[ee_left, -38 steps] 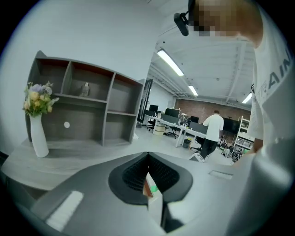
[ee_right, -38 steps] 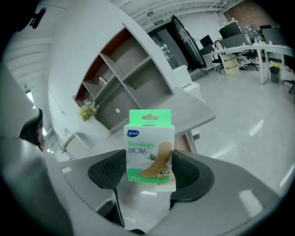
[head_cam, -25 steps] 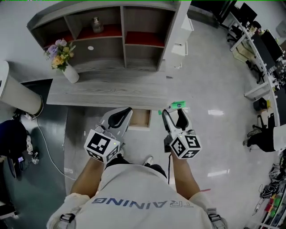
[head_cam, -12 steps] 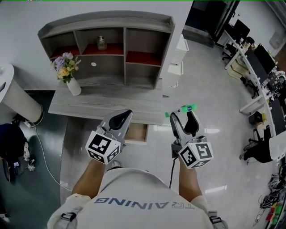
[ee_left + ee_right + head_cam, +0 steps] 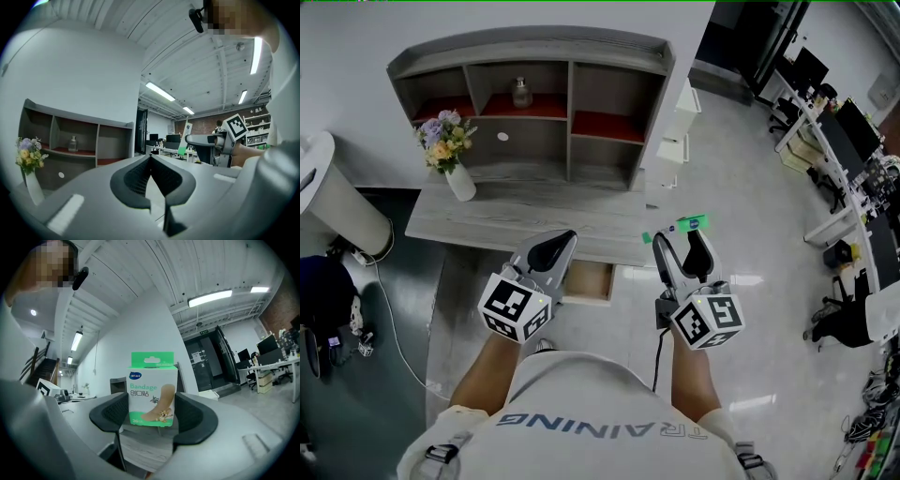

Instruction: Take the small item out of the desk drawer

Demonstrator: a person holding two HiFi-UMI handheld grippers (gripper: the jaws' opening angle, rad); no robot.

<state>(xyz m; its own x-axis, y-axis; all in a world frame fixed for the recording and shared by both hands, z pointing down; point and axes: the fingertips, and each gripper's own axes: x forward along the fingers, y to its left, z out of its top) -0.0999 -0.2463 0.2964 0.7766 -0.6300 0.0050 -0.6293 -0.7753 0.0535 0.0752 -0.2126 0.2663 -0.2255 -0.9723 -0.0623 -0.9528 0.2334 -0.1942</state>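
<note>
My right gripper [image 5: 680, 234] [image 5: 153, 409] is shut on a small green-and-white bandage box [image 5: 153, 390] [image 5: 684, 225], which stands upright between its pads, held up near the right end of the grey desk [image 5: 487, 211]. Below the desk's front edge the wooden drawer [image 5: 587, 280] stands pulled out, between my two grippers. My left gripper [image 5: 551, 246] [image 5: 151, 161] hovers over the drawer's left side with its jaws shut and nothing between them. In the left gripper view the right gripper [image 5: 206, 142] shows at the right with the box.
A shelf unit [image 5: 539, 103] with red-lined compartments and a small bottle [image 5: 521, 92] stands at the desk's back. A white vase of flowers [image 5: 450, 155] sits at the desk's left. A white cabinet [image 5: 680, 103] stands at the right, office desks [image 5: 844, 122] beyond.
Both grippers have risen, the right one more, carrying the bandage box up from beside the drawer to the level of the desk top. The drawer stays pulled out.
</note>
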